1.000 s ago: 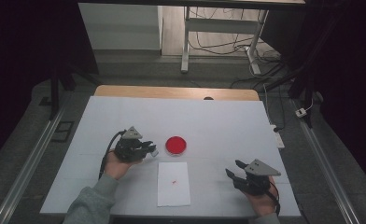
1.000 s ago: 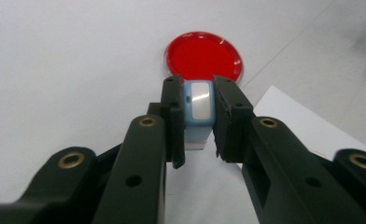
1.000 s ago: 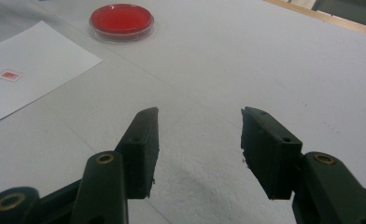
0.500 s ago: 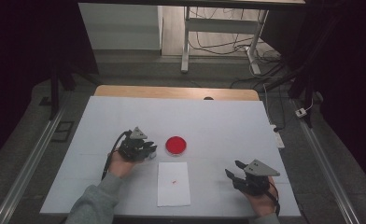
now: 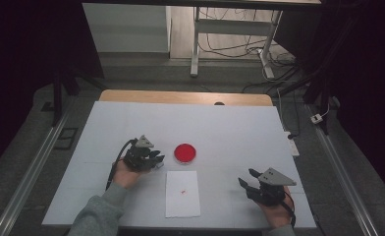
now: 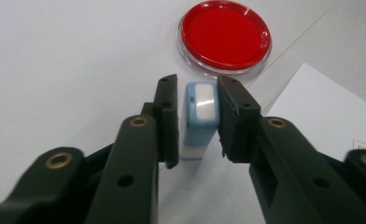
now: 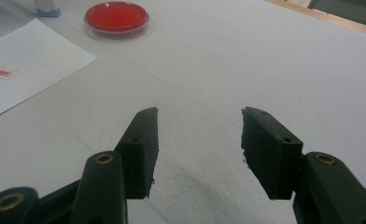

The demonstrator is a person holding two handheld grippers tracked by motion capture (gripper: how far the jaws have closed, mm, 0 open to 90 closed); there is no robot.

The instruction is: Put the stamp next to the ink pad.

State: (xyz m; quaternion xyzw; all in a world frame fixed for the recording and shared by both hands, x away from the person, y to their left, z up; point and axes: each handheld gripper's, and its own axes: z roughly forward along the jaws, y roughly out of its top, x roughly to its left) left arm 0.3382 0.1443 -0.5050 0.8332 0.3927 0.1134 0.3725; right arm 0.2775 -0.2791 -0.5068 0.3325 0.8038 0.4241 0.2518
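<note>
Shifted slightly toward the red dish [image 6: 225, 35]: left gripper [image 6: 196, 116], jaws just opening, blue-capped stamp [image 6: 200, 119] standing on the table between them, gaps showing. Right gripper [image 7: 199, 149]: spread, empty, near paper sheet [image 5: 182, 193].

On the bench [image 5: 230, 123], a round dish [image 5: 185, 153] sits near the middle. A sheet of paper [image 5: 182, 194] lies just in front of the dish, nearer the person. The left tool [image 5: 153, 158] is just left of the dish with a small stamp [image 6: 200, 119] standing between its jaws. The right tool [image 5: 247, 179] rests well to the right of the paper.
</note>
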